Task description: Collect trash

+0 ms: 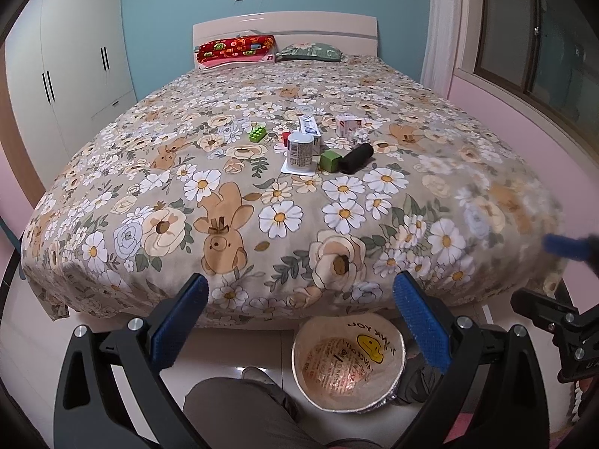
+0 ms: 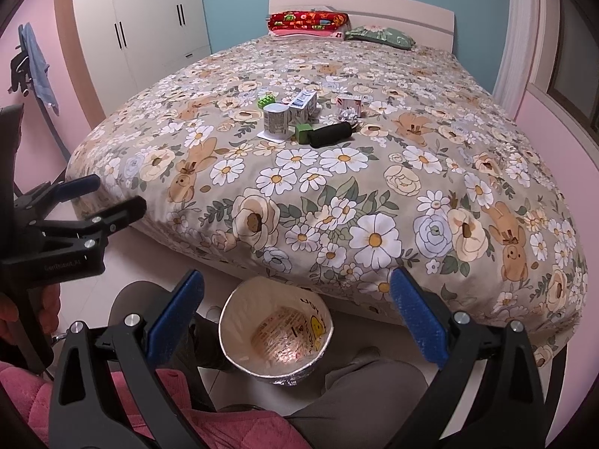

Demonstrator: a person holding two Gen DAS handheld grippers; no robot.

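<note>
Left gripper (image 1: pixel 299 321): blue-padded jaws spread wide, nothing between them; held low at the foot of the bed, above the floor.
Right gripper (image 2: pixel 295 318): jaws likewise spread wide and empty; held over the bin's rim.
Bed (image 1: pixel 112 172): floral cover, filling the upper part of both views; headboard at 12 o'clock.
Cluster of items: lies near the middle of the cover, at about 12 o'clock from both grippers and well apart from them.
White cup (image 1: pixel 299 151): stands upside down on its square lid, at the cluster's near edge.
Green cube (image 1: pixel 329 160): just beside the cup, at its 3 o'clock.
Black roll (image 1: pixel 356 158): lies on its side, touching the cube at 3 o'clock.
Milk carton (image 1: pixel 310 127): lying flat, behind the cup at 12 o'clock.
Green brick (image 1: pixel 257 134): at 10 o'clock from the cup, slightly apart.
Red-and-white box (image 1: pixel 347 124): at 1 o'clock from the cup.
Crumpled paper (image 2: pixel 345 115): small white wad just in front of the red-and-white box.
Bin (image 1: pixel 299 344): on the floor at the bed's foot, lined with a smiley-print bag, between the person's knees.
</note>
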